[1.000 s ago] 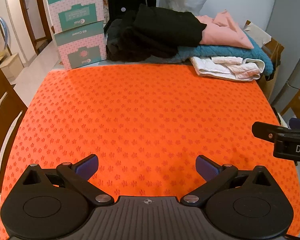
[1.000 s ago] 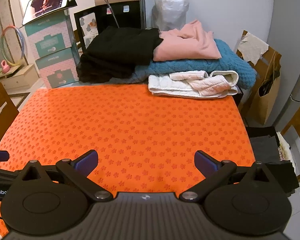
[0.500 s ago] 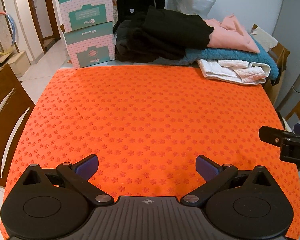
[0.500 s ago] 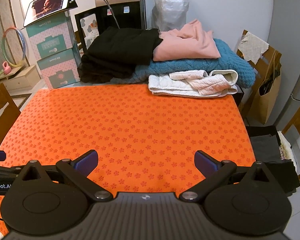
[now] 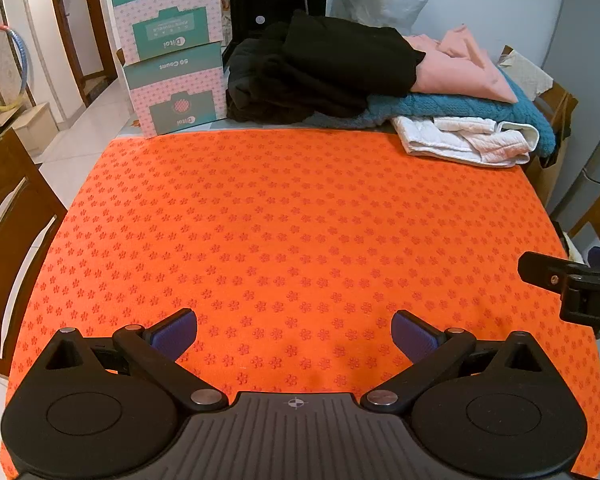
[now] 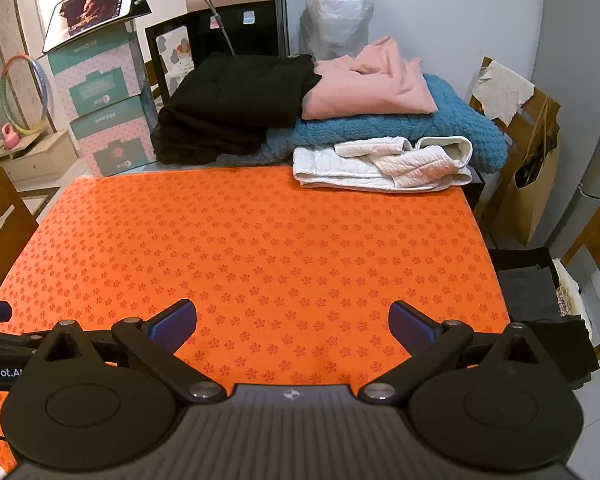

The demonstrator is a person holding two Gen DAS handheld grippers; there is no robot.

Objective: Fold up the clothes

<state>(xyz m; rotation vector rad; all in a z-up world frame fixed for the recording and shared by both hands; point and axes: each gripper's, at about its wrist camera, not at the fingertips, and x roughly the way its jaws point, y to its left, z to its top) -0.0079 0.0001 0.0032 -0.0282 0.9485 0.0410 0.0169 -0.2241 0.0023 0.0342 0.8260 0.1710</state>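
- While both grippers hang over the near edge of the table, the left gripper (image 5: 294,330) has its fingers spread wide with nothing between them, only the orange mat (image 5: 292,216) showing in the gap.
- The right gripper (image 6: 292,322) is likewise spread wide and holds nothing; its blue pads (image 6: 174,324) sit above the mat's near part.
- From the left wrist view, part of the right gripper's body shows at the right edge, beside the mat's right border.
- The clothes are stacked at the far end of the table, well apart from both grippers.
- A black garment (image 6: 236,100) lies at the far left of the stack, partly over a teal knitted sweater (image 6: 380,128).
- A pink garment (image 6: 372,84) rests on top of the teal sweater, touching the black one.
- A white quilted garment (image 6: 380,164) lies folded in front of the sweater, its near edge on the mat's far right corner.
- Two pink-and-teal boxes (image 6: 104,120) stand stacked to the left of the clothes, with a tablet (image 6: 94,10) propped on top.
- A brown paper bag (image 6: 534,184) stands beyond the table's right side.
- Dark clothes (image 6: 540,304) lie on a chair to the right of the table.
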